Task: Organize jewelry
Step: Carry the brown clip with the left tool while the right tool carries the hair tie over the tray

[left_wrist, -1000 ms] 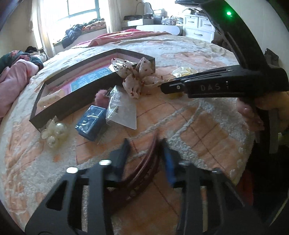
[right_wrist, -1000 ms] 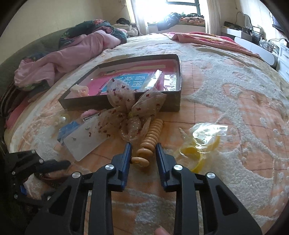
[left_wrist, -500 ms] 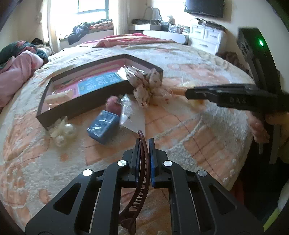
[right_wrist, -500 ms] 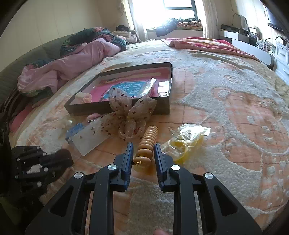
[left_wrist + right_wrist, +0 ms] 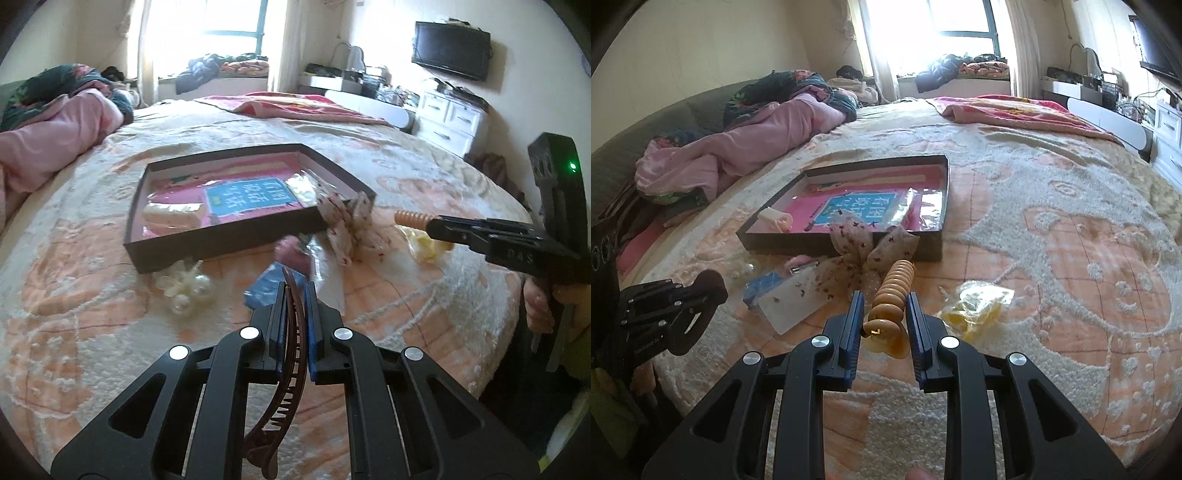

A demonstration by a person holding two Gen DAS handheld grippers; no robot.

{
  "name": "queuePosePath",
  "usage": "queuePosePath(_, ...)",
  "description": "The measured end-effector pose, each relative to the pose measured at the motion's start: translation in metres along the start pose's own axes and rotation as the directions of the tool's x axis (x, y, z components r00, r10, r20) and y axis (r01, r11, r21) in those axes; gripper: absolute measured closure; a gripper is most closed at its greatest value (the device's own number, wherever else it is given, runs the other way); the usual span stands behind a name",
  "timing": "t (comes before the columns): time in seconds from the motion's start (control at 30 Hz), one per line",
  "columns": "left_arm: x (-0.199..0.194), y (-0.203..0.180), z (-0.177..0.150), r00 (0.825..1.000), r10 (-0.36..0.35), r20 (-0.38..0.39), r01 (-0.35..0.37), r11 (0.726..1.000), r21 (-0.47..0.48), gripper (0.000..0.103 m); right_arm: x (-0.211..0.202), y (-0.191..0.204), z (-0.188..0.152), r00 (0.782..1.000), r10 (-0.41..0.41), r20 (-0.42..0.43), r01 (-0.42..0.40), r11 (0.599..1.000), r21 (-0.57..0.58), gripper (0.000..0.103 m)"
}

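My left gripper (image 5: 294, 295) is shut on a dark brown curved hair clip (image 5: 291, 354) and holds it above the bedspread. My right gripper (image 5: 884, 306) is shut on a ribbed orange hair clip (image 5: 892, 291), also lifted; it shows at the right of the left wrist view (image 5: 408, 218). A shallow dark tray (image 5: 221, 236) with a pink and blue card and a cream clip (image 5: 173, 214) lies ahead, also in the right wrist view (image 5: 942, 206). A floral bow (image 5: 871, 251), a pearl clip (image 5: 188, 291), a blue box (image 5: 266, 288) and a yellow bagged item (image 5: 975, 310) lie in front of the tray.
A clear plastic bag (image 5: 792, 302) and a pink fluffy piece (image 5: 293, 251) lie by the blue box. Pink bedding (image 5: 738, 147) is heaped at the far left. The bed's near edge runs just below both grippers. White drawers (image 5: 454, 118) stand at the far right.
My left gripper closed on the brown hair clip and lifted it off the bedspread. My right gripper closed on the orange clip and lifted it too. Both views rose and pulled back.
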State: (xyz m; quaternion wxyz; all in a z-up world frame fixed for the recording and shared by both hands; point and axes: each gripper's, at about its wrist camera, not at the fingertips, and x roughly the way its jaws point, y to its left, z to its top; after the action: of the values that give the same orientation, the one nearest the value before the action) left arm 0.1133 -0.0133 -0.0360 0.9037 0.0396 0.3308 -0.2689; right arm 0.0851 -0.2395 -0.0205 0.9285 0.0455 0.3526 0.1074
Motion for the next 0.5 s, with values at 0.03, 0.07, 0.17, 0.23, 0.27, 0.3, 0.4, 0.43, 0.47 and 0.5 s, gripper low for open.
queuePosePath(0.03,0.0,0.002,0.001,1.0,0.009,0.0,-0.009,1.0,-0.007,0.099,0.0,0.002,0.001,1.0,0.001,0.002,-0.001,1.0,-0.004,0.081)
queuePosePath(0.07,0.0,0.004,0.002,1.0,0.012,0.001,-0.012,1.0,-0.015,0.099,0.001,0.003,0.002,1.0,0.003,0.005,-0.003,1.0,-0.006,0.081)
queuePosePath(0.17,-0.002,0.013,0.005,1.0,0.024,0.011,-0.023,0.999,-0.048,0.099,0.002,0.01,0.007,1.0,0.015,0.021,-0.015,1.0,-0.023,0.081)
queuePosePath(0.23,-0.002,0.019,0.007,0.999,0.033,0.014,-0.032,0.998,-0.062,0.099,0.002,0.015,0.01,0.999,0.016,0.028,-0.015,0.999,-0.039,0.081)
queuePosePath(0.27,-0.002,0.021,0.007,0.999,0.04,0.014,-0.039,0.997,-0.066,0.099,0.003,0.018,0.012,0.999,0.018,0.031,-0.016,0.999,-0.05,0.081)
queuePosePath(0.3,-0.003,0.023,0.008,0.999,0.046,0.014,-0.044,0.996,-0.071,0.099,0.005,0.02,0.014,0.999,0.022,0.032,-0.02,0.998,-0.055,0.081)
queuePosePath(0.4,-0.002,0.03,0.012,0.998,0.059,0.02,-0.057,0.994,-0.089,0.099,0.01,0.026,0.02,0.999,0.031,0.034,-0.029,0.997,-0.068,0.081)
queuePosePath(0.43,-0.002,0.032,0.013,0.998,0.065,0.023,-0.062,0.993,-0.095,0.099,0.012,0.027,0.022,0.999,0.035,0.036,-0.032,0.997,-0.071,0.081)
queuePosePath(0.47,-0.003,0.034,0.014,0.997,0.068,0.025,-0.065,0.993,-0.1,0.099,0.014,0.029,0.024,0.998,0.039,0.038,-0.036,0.997,-0.072,0.081)
queuePosePath(0.5,-0.002,0.036,0.016,0.997,0.075,0.027,-0.072,0.992,-0.105,0.099,0.016,0.031,0.027,0.998,0.043,0.04,-0.041,0.997,-0.073,0.081)
